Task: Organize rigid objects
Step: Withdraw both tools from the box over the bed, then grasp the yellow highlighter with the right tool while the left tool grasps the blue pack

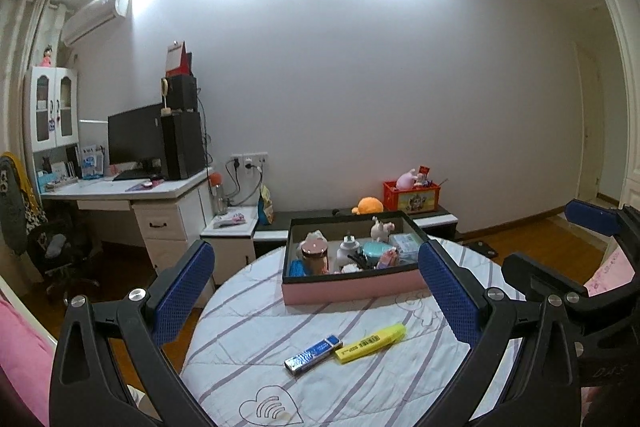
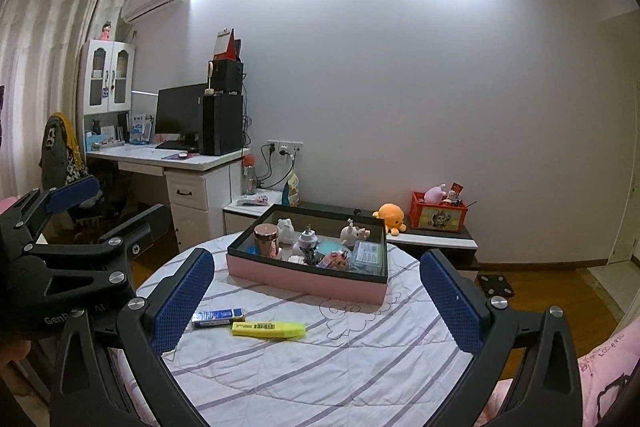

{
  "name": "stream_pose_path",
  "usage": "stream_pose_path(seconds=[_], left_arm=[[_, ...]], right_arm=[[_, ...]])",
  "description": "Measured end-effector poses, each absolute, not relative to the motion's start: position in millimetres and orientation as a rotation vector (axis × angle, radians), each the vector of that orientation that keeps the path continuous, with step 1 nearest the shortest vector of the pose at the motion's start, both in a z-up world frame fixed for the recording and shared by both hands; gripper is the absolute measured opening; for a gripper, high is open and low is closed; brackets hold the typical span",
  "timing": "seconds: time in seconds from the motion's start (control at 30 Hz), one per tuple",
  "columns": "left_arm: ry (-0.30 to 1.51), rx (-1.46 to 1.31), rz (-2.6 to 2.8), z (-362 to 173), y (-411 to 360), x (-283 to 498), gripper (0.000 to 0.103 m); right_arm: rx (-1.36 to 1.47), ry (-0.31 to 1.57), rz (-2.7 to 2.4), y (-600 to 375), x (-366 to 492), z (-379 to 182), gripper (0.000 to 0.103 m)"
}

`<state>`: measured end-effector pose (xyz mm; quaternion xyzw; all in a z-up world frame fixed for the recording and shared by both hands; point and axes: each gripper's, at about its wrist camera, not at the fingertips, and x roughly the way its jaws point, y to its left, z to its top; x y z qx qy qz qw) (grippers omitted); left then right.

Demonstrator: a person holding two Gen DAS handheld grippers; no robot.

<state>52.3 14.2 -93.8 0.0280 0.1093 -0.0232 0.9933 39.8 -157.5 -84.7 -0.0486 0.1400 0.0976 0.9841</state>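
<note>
Yellow highlighter (image 1: 370, 342) and a blue-and-silver lighter-like thing (image 1: 313, 354), its nature uncertain, lay side by side on the striped tablecloth (image 1: 360, 387). Behind them sat the pink tray (image 1: 352, 291), crowded with small toys and jars. Both the left gripper (image 1: 316, 291) and the right gripper (image 2: 316, 303) hung above the table, spread wide and empty.
</note>
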Motion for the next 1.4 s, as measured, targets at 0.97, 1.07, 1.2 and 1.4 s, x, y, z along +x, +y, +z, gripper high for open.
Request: stream_pose_path(seconds=[0.97,1.07,1.2,1.4], left_arm=[[0.624,0.007,0.076,-210,87,142,0.103],[0.635,0.023,0.089,-214,91,146,0.103],[0.648,0.023,0.102,-217,98,150,0.103],[0.676,0.020,0.088,-227,100,157,0.103]], right_arm=[[-0.063,0.761,0.267,-101,158,-216,0.103],[-0.043,0.819,0.289,-89,168,-230,0.103],[-0.022,0.873,0.309,-75,181,-244,0.103],[0.007,0.923,0.282,-68,204,-258,0.103]])
